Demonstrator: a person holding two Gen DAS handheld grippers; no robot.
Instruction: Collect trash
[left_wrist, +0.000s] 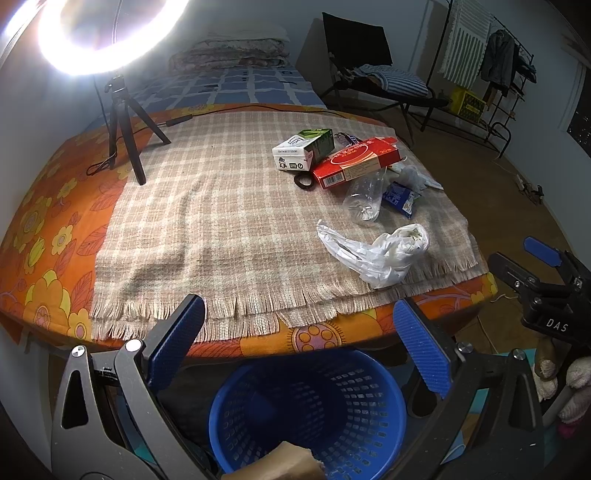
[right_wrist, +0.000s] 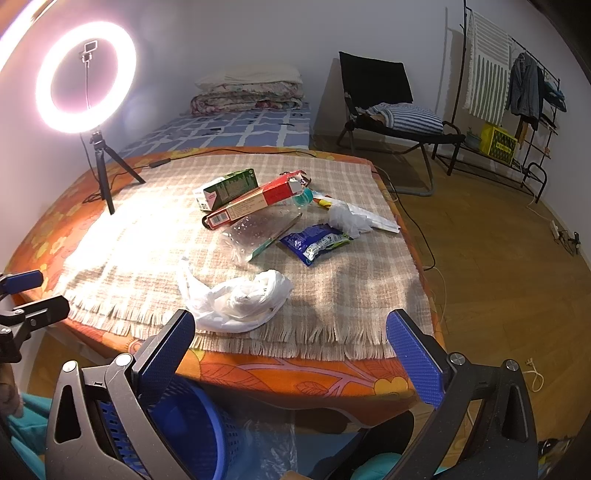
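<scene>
**Blue fingers poised over a table of litter, bin waiting below**

Blue-padded and spread wide, the right gripper (right_wrist: 290, 354) hangs just off the near edge of the checked cloth (right_wrist: 332, 291), holding nothing. Straight ahead of it, touching the cloth's fringe, lies the white plastic bag (right_wrist: 236, 299), crumpled, its long axis running left to right across the line of the fingers, its knotted bulk toward the right. By these views the right gripper looks the nearer of the two to the bag, so a short forward reach with a slight turn of the wrist would likely bring the pads across the bag's narrow waist.

Left of the bag and lower, the left gripper (left_wrist: 299, 347) also stands open and empty, pointing down past the table edge at the blue basket (left_wrist: 310, 413), which sits on the floor beneath the orange floral tablecloth (left_wrist: 44, 229). A tan object shows at the basket's near rim; what it is cannot be told.

Beyond the bag, further from both grippers, the rest of the litter clusters: a clear plastic bottle (right_wrist: 258, 232) lying on its side, a blue snack wrapper (right_wrist: 314, 243) to its right, a red carton (right_wrist: 255, 203) resting against a green-and-white carton (right_wrist: 225, 188), and white crumpled paper (right_wrist: 351, 218). A ring light (right_wrist: 86, 77) on a tripod glares from the cloth's far left corner.
</scene>
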